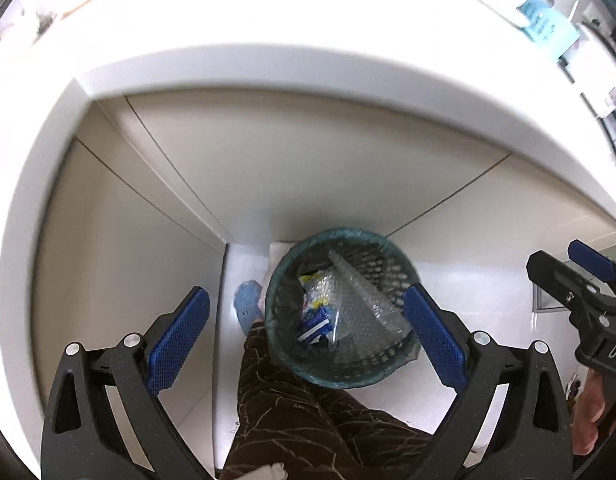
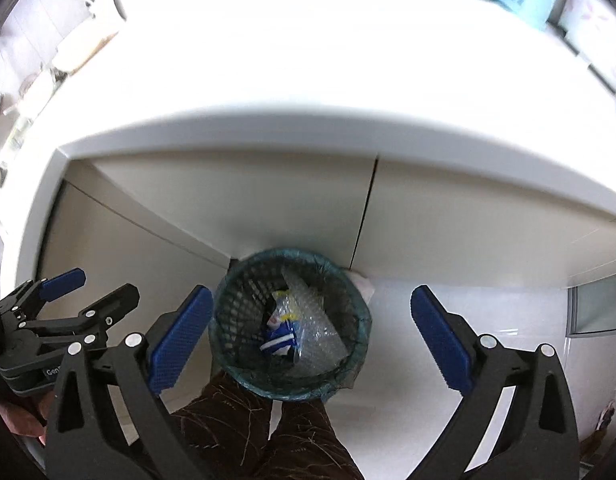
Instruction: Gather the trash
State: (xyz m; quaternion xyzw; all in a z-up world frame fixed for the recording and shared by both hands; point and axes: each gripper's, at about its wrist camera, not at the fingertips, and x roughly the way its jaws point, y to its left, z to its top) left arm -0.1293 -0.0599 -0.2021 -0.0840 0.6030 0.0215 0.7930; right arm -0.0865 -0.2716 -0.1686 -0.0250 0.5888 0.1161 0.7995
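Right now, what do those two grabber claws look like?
Both match. The left gripper and right gripper have black plastic frames shaped like big clamps, with triangle cut-outs and shiny silver bolts. Each finger ends in a long blue pad with a bumpy, dotted texture. White letters are printed on the side of each, only partly readable.

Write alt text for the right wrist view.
The right tool hangs open and empty above a mesh wastebasket holding bubble wrap and a blue wrapper. The left tool is at the left edge.
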